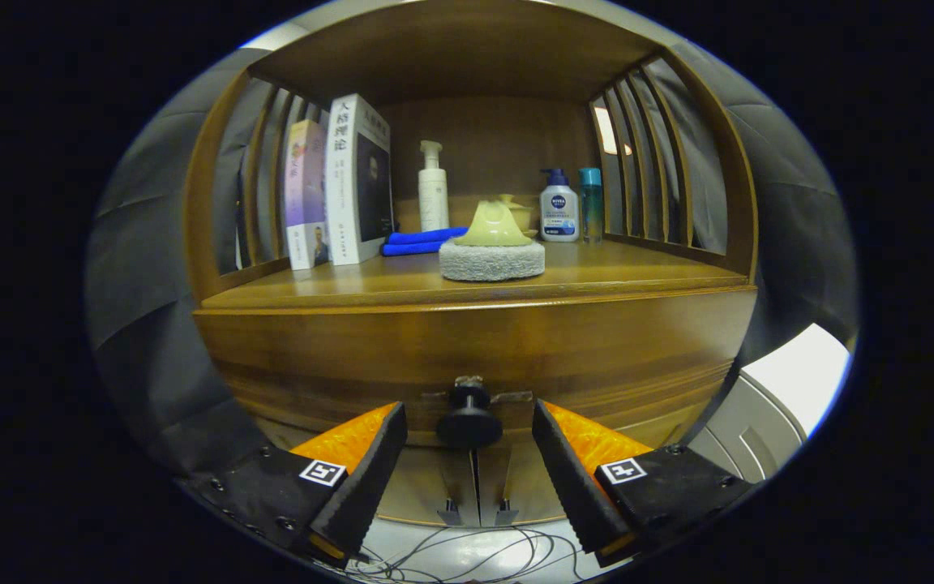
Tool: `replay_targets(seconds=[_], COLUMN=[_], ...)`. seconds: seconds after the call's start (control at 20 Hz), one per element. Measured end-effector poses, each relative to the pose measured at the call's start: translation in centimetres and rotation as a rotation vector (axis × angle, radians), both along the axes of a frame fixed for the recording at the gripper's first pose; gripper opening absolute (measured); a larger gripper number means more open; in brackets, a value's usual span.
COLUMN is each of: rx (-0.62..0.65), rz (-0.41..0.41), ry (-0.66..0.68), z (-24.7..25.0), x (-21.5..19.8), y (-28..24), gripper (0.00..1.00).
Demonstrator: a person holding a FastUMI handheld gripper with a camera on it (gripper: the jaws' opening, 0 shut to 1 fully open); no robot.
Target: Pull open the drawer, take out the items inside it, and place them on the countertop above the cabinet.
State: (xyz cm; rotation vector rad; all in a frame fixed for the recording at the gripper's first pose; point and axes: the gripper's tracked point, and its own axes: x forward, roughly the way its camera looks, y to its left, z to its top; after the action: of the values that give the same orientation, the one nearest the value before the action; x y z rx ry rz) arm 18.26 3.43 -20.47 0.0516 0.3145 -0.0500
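Note:
A wooden cabinet faces me, its drawer front closed below the countertop. A dark round knob sticks out from the middle of the drawer. My gripper is open, one finger on each side of the knob, with a gap between each finger and the knob. What is inside the drawer is hidden.
On the countertop stand a grey round sponge with a yellow handle, folded blue cloths, two books, a white pump bottle, a white and blue pump bottle and a teal bottle. Below the drawer are cabinet doors; cables lie on the floor.

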Motion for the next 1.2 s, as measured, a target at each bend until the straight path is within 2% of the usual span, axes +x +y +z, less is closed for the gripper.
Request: replay_targets(seconds=[0.2,0.35,0.6,0.8,1.05,1.2], rx=[0.025,0.013,0.065,0.006,0.074,0.052], rz=[0.057,0.062,0.097,0.099,0.116,0.112], ry=[-0.052,-0.126,-0.250,-0.296,-0.276,-0.300], z=[3.0,6.3,10.3,13.1,14.4,16.5], x=[-5.6,-8.9,-14.8,-17.1,-20.0,-21.7], y=[1.0,0.7,0.7,-1.4,-2.6,-4.3], gripper=[0.98,0.98,0.98,0.98,0.98,0.98])
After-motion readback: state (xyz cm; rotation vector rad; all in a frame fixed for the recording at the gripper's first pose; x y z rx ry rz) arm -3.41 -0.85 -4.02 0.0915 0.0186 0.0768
